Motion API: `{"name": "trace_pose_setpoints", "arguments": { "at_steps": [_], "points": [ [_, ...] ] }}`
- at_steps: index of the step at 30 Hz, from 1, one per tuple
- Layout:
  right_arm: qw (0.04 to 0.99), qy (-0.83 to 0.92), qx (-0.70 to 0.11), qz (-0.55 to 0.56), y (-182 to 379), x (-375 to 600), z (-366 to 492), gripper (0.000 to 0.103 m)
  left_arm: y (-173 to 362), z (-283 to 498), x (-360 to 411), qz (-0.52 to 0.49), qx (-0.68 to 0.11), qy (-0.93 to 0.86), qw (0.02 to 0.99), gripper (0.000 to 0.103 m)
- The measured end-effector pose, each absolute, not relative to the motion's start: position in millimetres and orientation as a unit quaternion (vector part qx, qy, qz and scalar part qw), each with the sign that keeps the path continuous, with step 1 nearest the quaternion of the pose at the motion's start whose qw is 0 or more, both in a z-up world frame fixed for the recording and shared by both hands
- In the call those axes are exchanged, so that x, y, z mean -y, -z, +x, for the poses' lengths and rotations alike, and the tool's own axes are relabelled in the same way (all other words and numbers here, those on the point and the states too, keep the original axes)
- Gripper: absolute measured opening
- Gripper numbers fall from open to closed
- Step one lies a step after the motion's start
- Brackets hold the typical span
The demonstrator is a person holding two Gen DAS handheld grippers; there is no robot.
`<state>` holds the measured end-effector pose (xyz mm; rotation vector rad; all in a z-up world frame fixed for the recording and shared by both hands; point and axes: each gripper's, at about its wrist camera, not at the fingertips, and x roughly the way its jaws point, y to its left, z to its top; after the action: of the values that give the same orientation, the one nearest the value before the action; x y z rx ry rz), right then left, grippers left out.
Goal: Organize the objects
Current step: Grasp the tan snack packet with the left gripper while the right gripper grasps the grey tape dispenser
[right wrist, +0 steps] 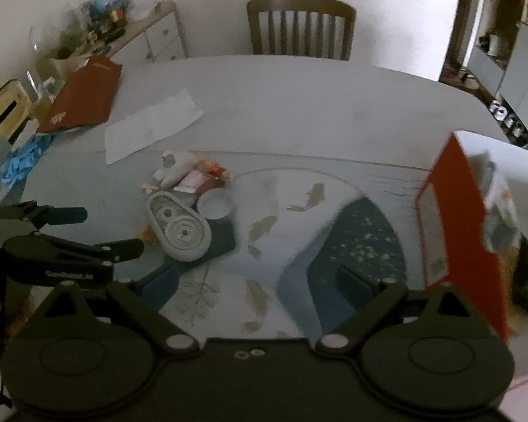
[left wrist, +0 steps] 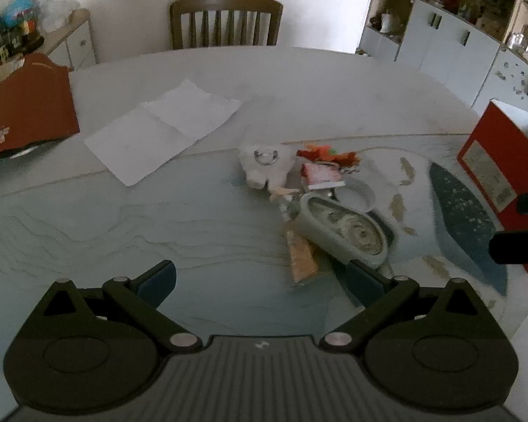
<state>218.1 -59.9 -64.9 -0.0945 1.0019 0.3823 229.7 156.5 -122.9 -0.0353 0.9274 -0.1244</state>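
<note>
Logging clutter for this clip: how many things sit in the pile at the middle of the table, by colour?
White: 2, a tooth-shaped plush and a small round dish
Grey: 1, an oval gear case
Orange or red: 2, a crumpled wrapper and a pinkish packet
Tan: 1, a flat snack packet
Total: 6, though smaller bits underneath are too blurred to count.
</note>
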Motion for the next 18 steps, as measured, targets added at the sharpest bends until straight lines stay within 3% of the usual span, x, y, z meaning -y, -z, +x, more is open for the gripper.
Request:
{"name": "trace_pose_setpoints", "arguments": {
  "at_steps": [18],
  "points": [
    [0.835,-0.225,-0.499,-0.060,98,15,257,0.090,142,254,-151,0.003,-0.448,0.086,0.890,0.103]
  ]
}}
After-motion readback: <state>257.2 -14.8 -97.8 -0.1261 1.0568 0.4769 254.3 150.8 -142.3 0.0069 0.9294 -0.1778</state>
